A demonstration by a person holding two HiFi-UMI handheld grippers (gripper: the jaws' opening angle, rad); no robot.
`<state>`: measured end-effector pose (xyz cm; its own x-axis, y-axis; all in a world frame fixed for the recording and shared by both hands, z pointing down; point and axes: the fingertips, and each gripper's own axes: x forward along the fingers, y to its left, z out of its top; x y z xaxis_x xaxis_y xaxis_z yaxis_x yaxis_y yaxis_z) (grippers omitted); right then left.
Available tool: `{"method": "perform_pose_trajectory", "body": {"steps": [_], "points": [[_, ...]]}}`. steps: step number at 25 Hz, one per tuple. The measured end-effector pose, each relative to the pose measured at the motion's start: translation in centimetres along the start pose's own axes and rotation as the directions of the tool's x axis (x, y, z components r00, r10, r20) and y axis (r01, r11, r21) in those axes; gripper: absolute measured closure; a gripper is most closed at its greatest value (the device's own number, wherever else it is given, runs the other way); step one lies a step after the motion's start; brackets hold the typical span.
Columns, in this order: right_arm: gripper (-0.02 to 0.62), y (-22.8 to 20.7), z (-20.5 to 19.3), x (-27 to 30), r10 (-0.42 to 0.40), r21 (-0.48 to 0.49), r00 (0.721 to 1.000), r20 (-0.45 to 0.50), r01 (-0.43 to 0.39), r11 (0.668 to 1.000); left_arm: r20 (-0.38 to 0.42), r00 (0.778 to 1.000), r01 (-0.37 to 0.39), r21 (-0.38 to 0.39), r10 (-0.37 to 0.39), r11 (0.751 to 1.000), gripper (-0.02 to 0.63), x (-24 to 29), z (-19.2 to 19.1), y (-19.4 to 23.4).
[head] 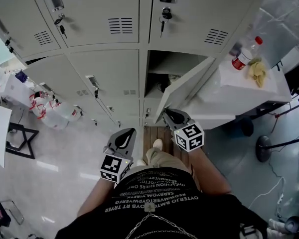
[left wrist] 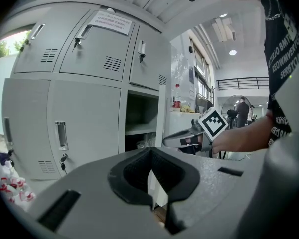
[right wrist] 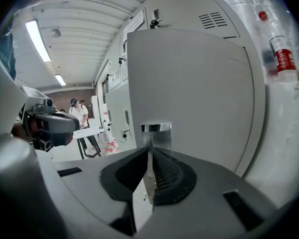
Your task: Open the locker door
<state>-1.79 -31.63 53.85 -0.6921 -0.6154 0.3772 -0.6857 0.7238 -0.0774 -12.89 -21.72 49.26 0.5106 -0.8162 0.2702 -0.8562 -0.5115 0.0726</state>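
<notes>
A bank of grey lockers (head: 99, 78) rises from a pale floor. To its right, a white table (head: 229, 91) carries a bottle (head: 246, 54) at the corner nearest the lockers. The locker door (head: 187, 91) stands swung out toward the person. Only the right gripper view shows the right gripper (right wrist: 149, 163) pinched on the door's chrome handle (right wrist: 156, 127). The left gripper view looks into the open compartment (left wrist: 139, 118) past the left gripper (left wrist: 157, 183), whose jaws are together with nothing between them.

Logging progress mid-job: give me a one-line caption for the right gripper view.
Right gripper pinches the chrome handle of the open grey locker door.
</notes>
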Motion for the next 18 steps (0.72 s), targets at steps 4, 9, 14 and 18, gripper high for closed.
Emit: {"method": "perform_pose_trajectory", "body": {"steps": [4,9,14,18], "points": [[0.600,-0.5,-0.8,-1.5,-0.008,0.024,1.000,0.001,0.008,1.000,0.003,1.000,0.006,0.006,-0.006,1.000,0.614,-0.3,-0.1,-1.3],[0.567,0.0,-1.1,-3.2,0.007,0.035,1.000,0.012,-0.007,0.999,0.004,1.000,-0.020,0.019,0.020,1.000,0.614,-0.5,0.7,-2.1],[0.403,1.3,-0.5,-4.6,0.073,0.063,0.997,0.016,-0.074,0.995,0.001,1.000,-0.006,0.014,0.006,1.000,0.614,0.6,1.5,-4.4],[0.402,0.8,-0.7,-4.4,0.040,0.069,0.999,-0.010,-0.040,0.997,-0.012,1.000,0.018,0.017,-0.018,1.000,0.614,1.7,0.9,-6.1]]}}
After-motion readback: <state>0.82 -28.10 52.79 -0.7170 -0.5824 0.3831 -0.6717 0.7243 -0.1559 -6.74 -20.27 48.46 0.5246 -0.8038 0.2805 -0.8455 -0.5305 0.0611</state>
